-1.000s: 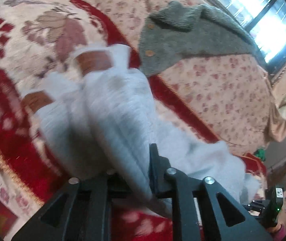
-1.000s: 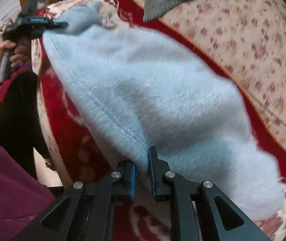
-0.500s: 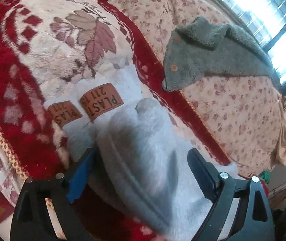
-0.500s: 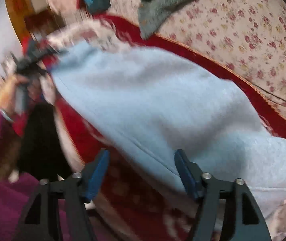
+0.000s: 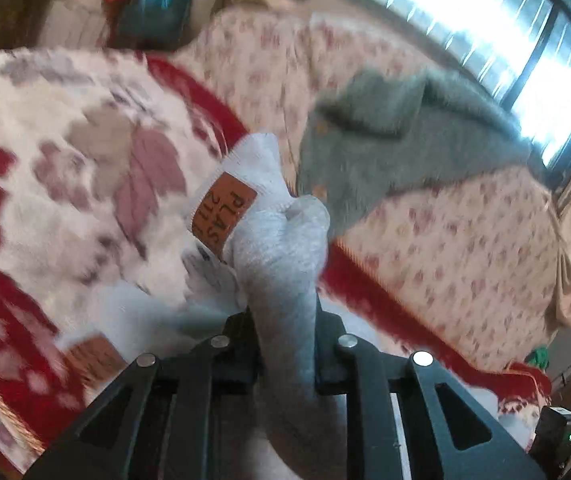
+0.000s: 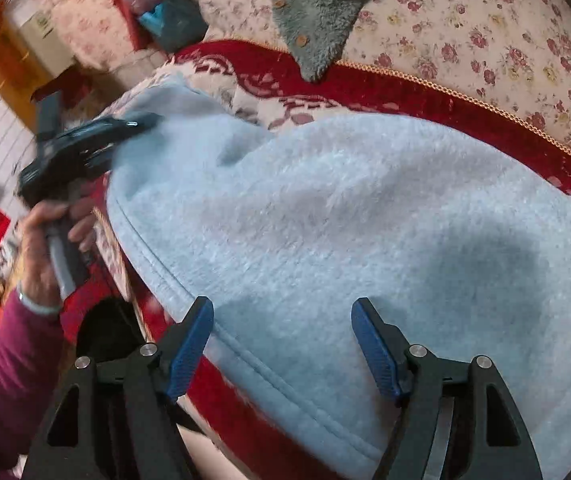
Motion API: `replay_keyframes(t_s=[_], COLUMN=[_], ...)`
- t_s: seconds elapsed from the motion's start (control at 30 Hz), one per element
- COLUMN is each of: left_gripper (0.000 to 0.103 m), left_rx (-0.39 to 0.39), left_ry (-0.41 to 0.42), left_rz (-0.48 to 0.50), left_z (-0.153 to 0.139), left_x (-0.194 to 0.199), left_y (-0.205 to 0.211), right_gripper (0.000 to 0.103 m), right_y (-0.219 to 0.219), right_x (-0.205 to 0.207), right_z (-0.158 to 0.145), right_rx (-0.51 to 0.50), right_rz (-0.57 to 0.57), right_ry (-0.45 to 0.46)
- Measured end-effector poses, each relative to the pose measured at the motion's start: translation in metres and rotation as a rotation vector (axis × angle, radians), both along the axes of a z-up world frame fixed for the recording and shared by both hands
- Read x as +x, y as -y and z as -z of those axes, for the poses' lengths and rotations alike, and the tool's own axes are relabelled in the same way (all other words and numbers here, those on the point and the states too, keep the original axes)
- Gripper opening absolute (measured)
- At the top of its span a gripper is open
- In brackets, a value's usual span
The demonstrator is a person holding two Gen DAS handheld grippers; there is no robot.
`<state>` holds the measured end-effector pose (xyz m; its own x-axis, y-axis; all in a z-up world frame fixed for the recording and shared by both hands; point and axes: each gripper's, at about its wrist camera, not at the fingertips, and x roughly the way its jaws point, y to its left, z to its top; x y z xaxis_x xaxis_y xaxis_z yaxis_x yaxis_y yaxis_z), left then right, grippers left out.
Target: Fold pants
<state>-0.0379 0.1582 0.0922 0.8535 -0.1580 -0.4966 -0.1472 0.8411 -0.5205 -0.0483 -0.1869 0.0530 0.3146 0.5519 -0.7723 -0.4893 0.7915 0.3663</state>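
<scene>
The pale grey-blue fleece pants lie across the red and cream patterned blanket. My left gripper is shut on a bunched fold of the pants, lifted off the blanket; an orange label shows on the raised cloth. In the right wrist view the left gripper is at the pants' far end. My right gripper is open and empty, its blue pads spread just above the near seam of the pants.
A grey fleece jacket lies on the floral sofa cover behind the blanket, also seen in the right wrist view. A bright window is at the back right. Boxes and clutter stand at the far left.
Both grippers let go of the pants half a second ago. The left one has since shut again on a cuff-end fold and raised it. The right one stays open.
</scene>
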Motion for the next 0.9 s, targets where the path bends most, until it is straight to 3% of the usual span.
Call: replay_keyframes(t_s=[0.07,0.17,0.2,0.3,0.33,0.37,0.43,0.47,0.5,0.57,0.77,0.9], left_gripper=[0.018,0.019,0.02,0.028,0.03,0.039,0.07,0.093,0.096,0.096,0.096,0.096], left_rx=[0.003,0.029,0.033,-0.097,-0.096,-0.056,0.011,0.037,0.045,0.055,0.126,0.184], left_ry=[-0.04,-0.176,-0.193,-0.182,-0.178,-0.186,-0.21,-0.215,-0.194,-0.168,-0.204,-0.152], left_rz=[-0.006,-0.032,-0.041,-0.062,-0.067,-0.075,-0.105,-0.133,-0.155,-0.182,-0.198,-0.124], left_z=[0.012,0.05,0.057,0.065,0.062,0.058,0.053,0.048,0.043,0.034,0.019,0.001], left_x=[-0.009,-0.027,-0.032,-0.047,-0.049,-0.049,-0.049,-0.052,-0.055,-0.058,-0.055,-0.052], left_y=[-0.004,-0.004,-0.007,-0.027,-0.029,-0.027,-0.022,-0.021,-0.023,-0.023,-0.012,0.027], right_gripper=[0.077,0.078,0.078,0.078,0.078,0.078,0.08,0.081,0.081,0.081,0.081,0.082], right_y=[-0.005,-0.01,-0.01,-0.011,-0.01,-0.008,-0.003,0.0,0.004,0.012,0.045,0.105], right_x=[0.003,0.005,0.0,-0.009,-0.01,-0.011,-0.013,-0.013,-0.013,-0.016,-0.032,-0.054], right_z=[0.005,0.028,0.029,0.023,0.021,0.019,0.017,0.02,0.024,0.025,0.004,-0.005], right_rx=[0.02,-0.009,-0.011,-0.032,-0.029,-0.018,0.005,0.0,-0.005,0.019,0.039,0.076], right_rz=[0.013,0.005,-0.001,-0.043,-0.05,-0.055,-0.055,-0.051,-0.048,-0.045,0.004,0.15], right_ry=[-0.001,-0.078,-0.051,-0.033,-0.041,-0.05,-0.052,-0.052,-0.061,-0.066,-0.033,-0.022])
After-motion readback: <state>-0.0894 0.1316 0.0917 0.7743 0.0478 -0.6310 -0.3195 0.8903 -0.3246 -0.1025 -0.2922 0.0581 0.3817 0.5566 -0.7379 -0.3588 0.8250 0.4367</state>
